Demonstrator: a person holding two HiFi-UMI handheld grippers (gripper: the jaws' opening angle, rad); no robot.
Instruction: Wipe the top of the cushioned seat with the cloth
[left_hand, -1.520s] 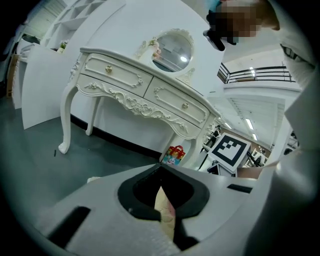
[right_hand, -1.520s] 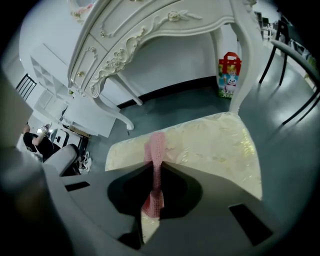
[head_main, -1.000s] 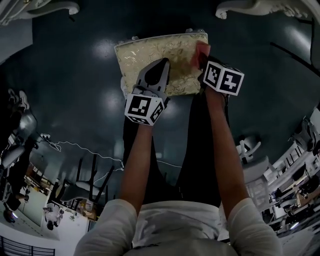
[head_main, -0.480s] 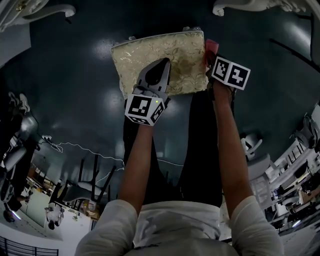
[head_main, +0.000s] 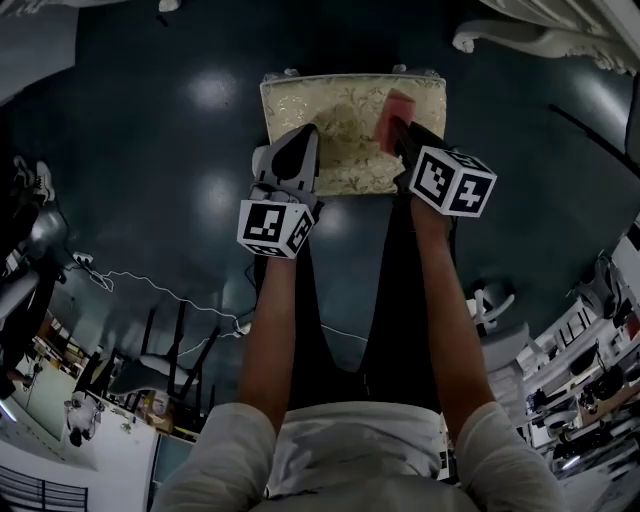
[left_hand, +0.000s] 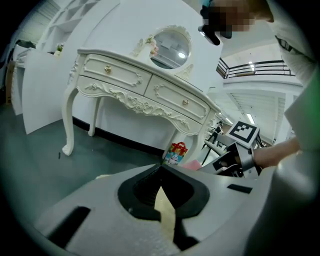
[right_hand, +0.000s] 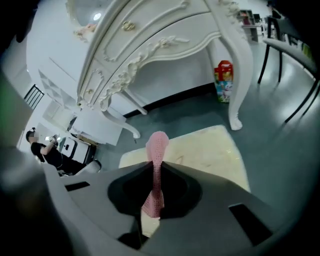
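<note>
The cushioned seat (head_main: 345, 120) is cream-gold with a leafy pattern and stands on the dark floor. My right gripper (head_main: 402, 128) is shut on a pink cloth (head_main: 399, 106), which lies over the right part of the seat top. In the right gripper view the cloth (right_hand: 158, 146) sticks up from between the jaws, with the seat (right_hand: 202, 150) below. My left gripper (head_main: 303, 133) is shut with nothing in it and hovers over the seat's left front part. Its closed jaws (left_hand: 160, 171) hide most of the seat in the left gripper view.
A white carved dressing table (left_hand: 135, 90) with a mirror stands behind the seat, one of its legs (right_hand: 239, 75) close to the seat's far edge. A colourful gift bag (right_hand: 223, 80) sits under it. Dark chair legs (right_hand: 292, 65) stand to the right.
The right gripper has carried the cloth left, from the seat's right edge onto its top. The left gripper now sits nearer the seat's left side.
</note>
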